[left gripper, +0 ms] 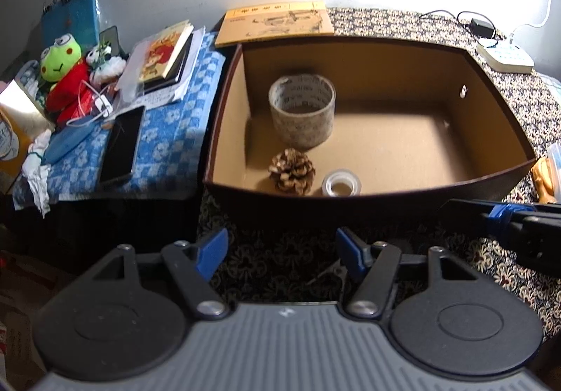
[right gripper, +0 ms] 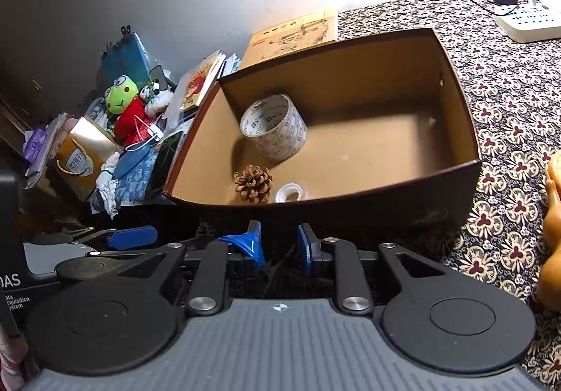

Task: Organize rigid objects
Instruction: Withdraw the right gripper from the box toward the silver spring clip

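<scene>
Matt cardboard box (left gripper: 498, 131) holds a glossy plastic tape roll (left gripper: 302, 110) and rough woody pinecone (left gripper: 291, 171).

In the box (left gripper: 498, 177), the pinecone (left gripper: 291, 172) lies between tape roll (left gripper: 302, 109) and small tape (left gripper: 341, 182).

Right gripper (right gripper: 278, 243) hovered just before brown box (right gripper: 455, 103), blue pads apart, nothing between; box held printed tape roll (right gripper: 275, 131), pine cone (right gripper: 253, 183), small clear tape roll (right gripper: 289, 193); left gripper (right gripper: 129, 237) low at left; power strip (right gripper: 529, 21) far right on patterned cloth (right gripper: 508, 93)
</scene>
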Available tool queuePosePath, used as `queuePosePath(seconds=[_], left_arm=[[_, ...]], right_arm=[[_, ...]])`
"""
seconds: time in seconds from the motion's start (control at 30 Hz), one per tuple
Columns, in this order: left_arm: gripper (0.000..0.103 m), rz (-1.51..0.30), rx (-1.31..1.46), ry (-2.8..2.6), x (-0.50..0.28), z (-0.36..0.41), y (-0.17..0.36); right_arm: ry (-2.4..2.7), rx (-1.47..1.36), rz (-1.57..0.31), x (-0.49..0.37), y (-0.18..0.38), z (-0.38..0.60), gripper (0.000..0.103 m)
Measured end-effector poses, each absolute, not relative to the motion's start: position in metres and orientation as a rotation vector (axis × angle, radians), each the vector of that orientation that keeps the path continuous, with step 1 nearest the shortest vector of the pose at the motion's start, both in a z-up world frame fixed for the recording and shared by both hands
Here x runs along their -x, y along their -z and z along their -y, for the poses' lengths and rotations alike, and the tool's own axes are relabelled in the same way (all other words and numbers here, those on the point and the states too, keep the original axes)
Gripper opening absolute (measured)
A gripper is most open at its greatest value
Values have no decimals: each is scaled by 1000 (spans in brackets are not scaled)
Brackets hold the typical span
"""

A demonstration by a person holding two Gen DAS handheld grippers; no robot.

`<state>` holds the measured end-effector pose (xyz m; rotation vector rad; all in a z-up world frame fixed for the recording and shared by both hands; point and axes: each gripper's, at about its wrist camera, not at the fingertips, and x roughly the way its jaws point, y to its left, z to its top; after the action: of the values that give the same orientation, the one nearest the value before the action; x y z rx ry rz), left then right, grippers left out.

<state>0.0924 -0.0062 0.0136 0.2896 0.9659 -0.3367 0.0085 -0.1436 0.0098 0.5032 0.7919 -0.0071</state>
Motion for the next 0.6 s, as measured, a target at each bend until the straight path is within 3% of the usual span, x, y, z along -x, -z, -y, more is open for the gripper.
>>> queuePosePath(seconds=[0.6], left_arm=[[66,-1000,-355,292,-79,10,11]], right_arm=[[74,-513,-837,2,10,145,6]])
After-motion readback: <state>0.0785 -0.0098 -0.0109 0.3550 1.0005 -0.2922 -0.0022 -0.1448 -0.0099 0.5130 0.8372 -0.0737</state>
